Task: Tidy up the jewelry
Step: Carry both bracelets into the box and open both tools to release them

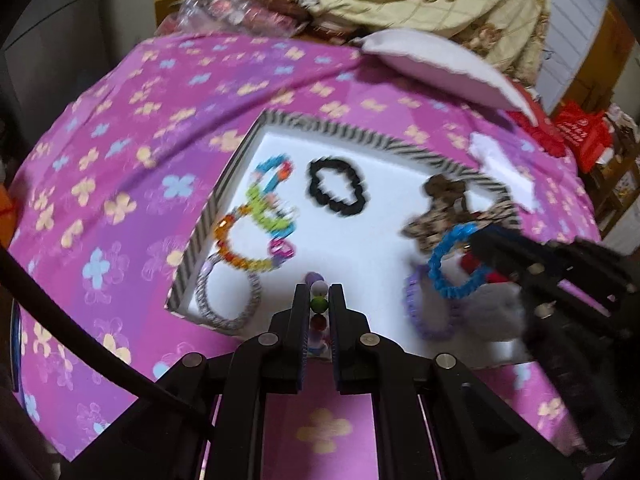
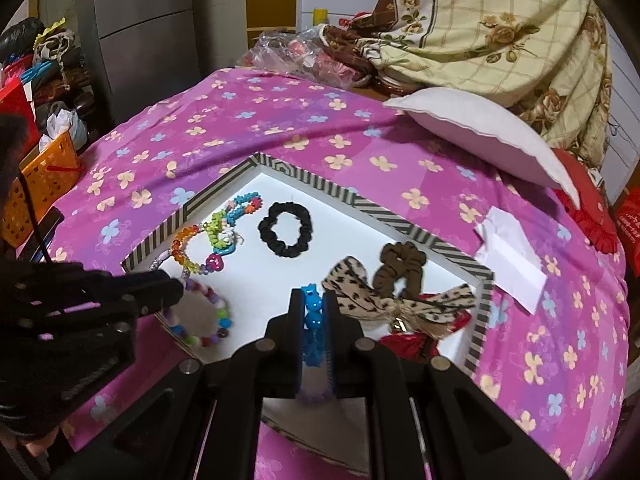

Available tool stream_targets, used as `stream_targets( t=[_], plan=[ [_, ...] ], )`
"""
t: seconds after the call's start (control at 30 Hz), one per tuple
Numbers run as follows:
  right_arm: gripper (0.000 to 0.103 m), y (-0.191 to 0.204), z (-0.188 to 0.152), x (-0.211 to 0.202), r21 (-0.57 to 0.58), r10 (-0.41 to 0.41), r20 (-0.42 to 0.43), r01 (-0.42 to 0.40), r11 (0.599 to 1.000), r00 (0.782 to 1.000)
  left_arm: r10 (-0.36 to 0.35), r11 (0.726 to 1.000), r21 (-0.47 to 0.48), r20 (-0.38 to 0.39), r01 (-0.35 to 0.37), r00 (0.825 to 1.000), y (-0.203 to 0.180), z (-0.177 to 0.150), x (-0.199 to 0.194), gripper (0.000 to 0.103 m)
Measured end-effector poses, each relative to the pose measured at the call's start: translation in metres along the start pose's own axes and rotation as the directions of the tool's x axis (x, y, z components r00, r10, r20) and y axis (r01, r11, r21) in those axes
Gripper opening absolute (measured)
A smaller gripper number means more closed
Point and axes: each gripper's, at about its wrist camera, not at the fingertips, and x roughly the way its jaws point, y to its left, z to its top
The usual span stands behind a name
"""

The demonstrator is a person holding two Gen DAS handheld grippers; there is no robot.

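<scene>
A shallow white tray with a striped rim (image 1: 224, 184) (image 2: 320, 190) lies on a pink flowered cloth. My left gripper (image 1: 319, 300) is shut on a pastel bead bracelet (image 1: 319, 303) (image 2: 218, 322) over the tray's near edge. My right gripper (image 2: 313, 300) is shut on a blue coil hair tie (image 2: 312, 312) (image 1: 448, 264), held above the tray's right side. In the tray lie a black scrunchie (image 1: 336, 192) (image 2: 285, 232), several colourful bead bracelets (image 1: 256, 232) (image 2: 212, 236), a brown scrunchie (image 2: 400, 268), a leopard bow (image 2: 360, 292) and a purple coil tie (image 1: 424, 312).
A white pillow (image 2: 480, 132) and folded floral blanket (image 2: 500, 32) lie at the back. A white paper (image 2: 512, 256) lies right of the tray. An orange basket (image 2: 40, 184) stands at the left, off the bed.
</scene>
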Motion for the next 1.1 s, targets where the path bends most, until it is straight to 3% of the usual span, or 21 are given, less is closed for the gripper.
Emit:
stream_targets(
  t=[0.27, 0.57, 0.73, 0.97, 1.1],
  plan=[
    [0.009, 0.017, 0.018, 0.033, 0.014, 0.054, -0.015, -0.054, 0.998, 0.998, 0.016, 0.999, -0.027, -0.045, -0.017, 0.999, 0.019, -0.009, 0.020, 0.028],
    [0.009, -0.006, 0.003, 0.079, 0.080, -0.018, -0.110, 0.027, 0.996, 0.994, 0.015, 1.000, -0.014, -0.061, -0.016, 0.998, 0.018, -0.011, 0.029, 0.028],
    [0.009, -0.008, 0.000, 0.095, 0.093, -0.030, -0.121, 0.042, 0.995, 0.992, 0.027, 1.000, -0.008, -0.061, -0.027, 0.998, 0.014, -0.011, 0.032, 0.028],
    [0.022, -0.012, -0.005, 0.072, 0.141, 0.001, -0.063, 0.008, 0.990, 0.998, 0.031, 0.999, -0.019, -0.053, -0.032, 0.998, 0.015, -0.011, 0.030, 0.028],
    [0.033, -0.014, -0.016, 0.044, 0.154, 0.009, -0.015, -0.007, 0.988, 1.000, 0.023, 0.999, -0.021, -0.040, -0.024, 0.999, 0.014, -0.013, 0.024, 0.043]
  ],
)
